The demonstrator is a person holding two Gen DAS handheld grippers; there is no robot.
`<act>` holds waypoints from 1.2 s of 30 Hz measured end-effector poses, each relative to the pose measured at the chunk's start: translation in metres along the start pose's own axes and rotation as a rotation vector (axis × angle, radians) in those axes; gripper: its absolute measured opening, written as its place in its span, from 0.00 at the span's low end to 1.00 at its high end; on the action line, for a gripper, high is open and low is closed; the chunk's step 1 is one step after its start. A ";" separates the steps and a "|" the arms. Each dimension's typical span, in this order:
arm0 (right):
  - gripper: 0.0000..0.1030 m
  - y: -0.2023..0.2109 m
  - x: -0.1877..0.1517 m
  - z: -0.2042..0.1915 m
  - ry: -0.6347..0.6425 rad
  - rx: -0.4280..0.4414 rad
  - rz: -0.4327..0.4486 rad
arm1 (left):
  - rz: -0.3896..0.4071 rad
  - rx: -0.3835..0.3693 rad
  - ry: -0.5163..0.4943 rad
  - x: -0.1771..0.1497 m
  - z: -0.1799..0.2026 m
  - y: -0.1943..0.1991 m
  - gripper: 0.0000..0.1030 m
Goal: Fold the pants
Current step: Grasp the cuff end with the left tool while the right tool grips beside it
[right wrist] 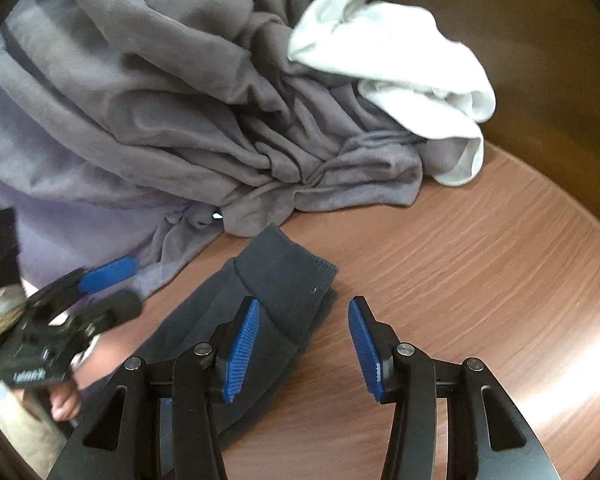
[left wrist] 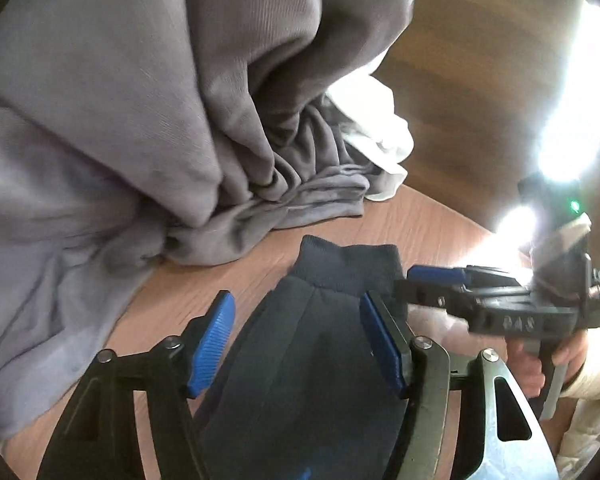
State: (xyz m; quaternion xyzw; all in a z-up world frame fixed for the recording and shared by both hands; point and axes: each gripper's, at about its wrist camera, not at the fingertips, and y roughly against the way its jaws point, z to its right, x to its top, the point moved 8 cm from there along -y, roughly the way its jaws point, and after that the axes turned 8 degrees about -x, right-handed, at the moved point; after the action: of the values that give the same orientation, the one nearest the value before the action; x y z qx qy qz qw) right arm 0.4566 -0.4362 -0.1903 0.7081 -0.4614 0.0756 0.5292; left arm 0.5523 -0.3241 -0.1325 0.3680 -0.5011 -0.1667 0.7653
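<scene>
Dark navy pants (left wrist: 316, 360) with a ribbed cuff (left wrist: 348, 268) lie folded on the brown wooden table (right wrist: 460, 260). In the left wrist view my left gripper (left wrist: 296, 346) is open, its blue pads apart, with the pants showing between and below them, not pinched. My right gripper (left wrist: 420, 284) comes in from the right at the cuff's edge. In the right wrist view the right gripper (right wrist: 304, 348) is open over the cuff end of the pants (right wrist: 284, 280), its left pad above the cloth and its right pad above bare wood. The left gripper (right wrist: 116, 290) hovers left of the pants.
A big rumpled grey cloth (right wrist: 160, 100) (left wrist: 120, 120) covers the table's far and left side, its edge close to the cuff. A white cloth (right wrist: 400, 68) (left wrist: 380, 128) lies on it at the back right. A person's hand (left wrist: 540, 364) holds the right gripper's handle. Strong glare (left wrist: 576, 100) at right.
</scene>
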 end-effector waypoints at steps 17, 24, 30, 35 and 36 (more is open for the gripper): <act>0.46 -0.040 -0.010 -0.002 -0.030 0.004 -0.032 | -0.155 -0.206 0.116 -0.013 -0.026 -0.079 0.49; 0.36 -0.046 -0.010 -0.005 -0.013 -0.009 -0.024 | -0.161 -0.211 0.109 -0.012 -0.023 -0.082 0.41; 0.20 -0.048 -0.007 -0.007 -0.021 -0.001 -0.026 | -0.116 -0.222 0.108 -0.004 -0.024 -0.076 0.24; 0.17 -0.029 0.004 -0.019 0.015 -0.013 0.025 | -0.066 -0.234 0.070 0.004 -0.016 -0.059 0.22; 0.17 -0.025 0.006 -0.022 0.023 -0.015 0.037 | -0.050 -0.239 0.063 0.007 -0.014 -0.053 0.22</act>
State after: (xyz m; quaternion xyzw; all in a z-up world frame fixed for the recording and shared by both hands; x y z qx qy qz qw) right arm 0.4863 -0.4215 -0.1943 0.6946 -0.4687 0.0903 0.5382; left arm 0.5739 -0.3589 -0.1697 0.2916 -0.4440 -0.2327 0.8146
